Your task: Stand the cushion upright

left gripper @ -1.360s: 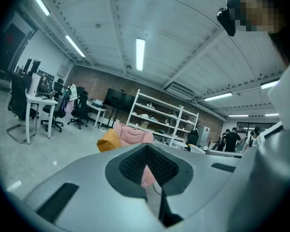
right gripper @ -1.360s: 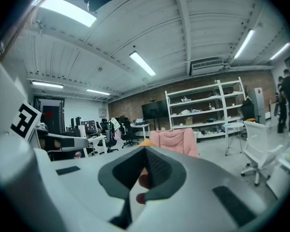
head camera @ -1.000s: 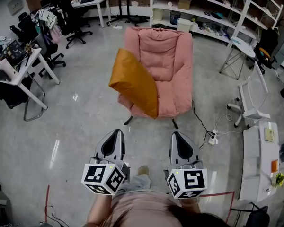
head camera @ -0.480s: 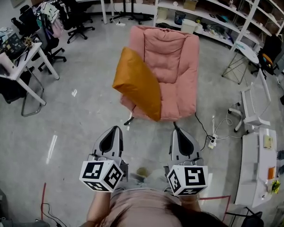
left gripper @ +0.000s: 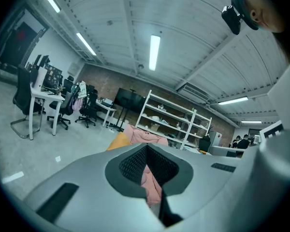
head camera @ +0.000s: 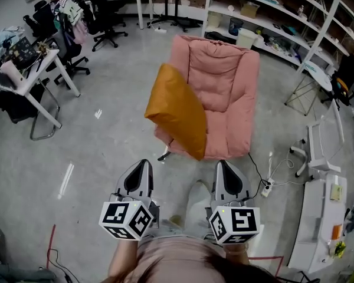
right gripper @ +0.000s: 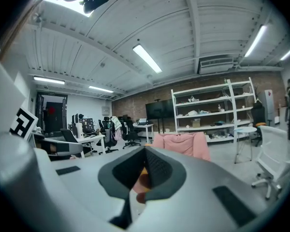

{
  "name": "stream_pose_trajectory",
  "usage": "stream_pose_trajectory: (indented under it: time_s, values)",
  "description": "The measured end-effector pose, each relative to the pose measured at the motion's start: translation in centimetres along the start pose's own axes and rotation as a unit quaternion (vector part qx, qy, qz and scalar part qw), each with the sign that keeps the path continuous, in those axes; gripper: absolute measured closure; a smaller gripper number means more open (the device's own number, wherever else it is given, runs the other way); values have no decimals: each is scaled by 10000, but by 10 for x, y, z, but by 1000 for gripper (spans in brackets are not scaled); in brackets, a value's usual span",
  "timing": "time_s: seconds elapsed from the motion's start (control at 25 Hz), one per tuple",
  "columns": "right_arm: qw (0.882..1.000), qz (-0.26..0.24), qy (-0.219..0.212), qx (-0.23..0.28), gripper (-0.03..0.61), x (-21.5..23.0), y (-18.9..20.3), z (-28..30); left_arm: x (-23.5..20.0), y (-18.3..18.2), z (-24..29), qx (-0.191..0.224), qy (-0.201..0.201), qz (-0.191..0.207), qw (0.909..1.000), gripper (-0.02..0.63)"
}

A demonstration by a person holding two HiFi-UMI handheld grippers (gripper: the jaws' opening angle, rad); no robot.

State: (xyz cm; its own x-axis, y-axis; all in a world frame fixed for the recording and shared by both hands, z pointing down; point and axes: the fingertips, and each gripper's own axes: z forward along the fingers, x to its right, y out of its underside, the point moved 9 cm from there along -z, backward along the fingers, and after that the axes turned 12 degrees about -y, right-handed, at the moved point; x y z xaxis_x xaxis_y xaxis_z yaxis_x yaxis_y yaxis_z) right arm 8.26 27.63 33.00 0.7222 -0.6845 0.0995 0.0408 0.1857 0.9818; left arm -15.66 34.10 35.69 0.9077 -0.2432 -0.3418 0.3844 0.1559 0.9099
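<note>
Head view: an orange square fabric cushion [head camera: 176, 109] leans tilted against the picture-left arm of a pink padded armchair [head camera: 227, 81], its lower corner at the seat's front edge. The left gripper [head camera: 143, 164] and right gripper [head camera: 223, 165] hover over the grey floor [head camera: 94, 146], well apart from the chair. Each gripper view shows its jaws pressed together and empty, only a sliver of cushion beyond them, and ceiling strip lights [left gripper: 154, 52] seen only from there

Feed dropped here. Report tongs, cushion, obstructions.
Left tongs and right tongs shut, empty. Orange cushion leaning tilted against pink armchair, ahead, untouched. Nothing blocking; power strip on floor, off right.
</note>
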Motion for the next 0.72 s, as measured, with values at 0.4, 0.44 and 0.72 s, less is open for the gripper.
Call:
stream_pose_trajectory:
  time_s: [0.4, 0.44, 0.72]
  values:
    - [9996, 56, -265, -37, 563, 73, -17, 60, 27, -9, 71, 37, -397, -29, 9992, 617]
    - [9995, 56, -310, -36, 563, 82, -19, 66, 30, -8, 79, 38, -442, -34, 9990, 617]
    - [9979, 22, -647, -51, 563, 134, -33, 110, 54, -9, 127, 86, -770, -93, 9970, 617]
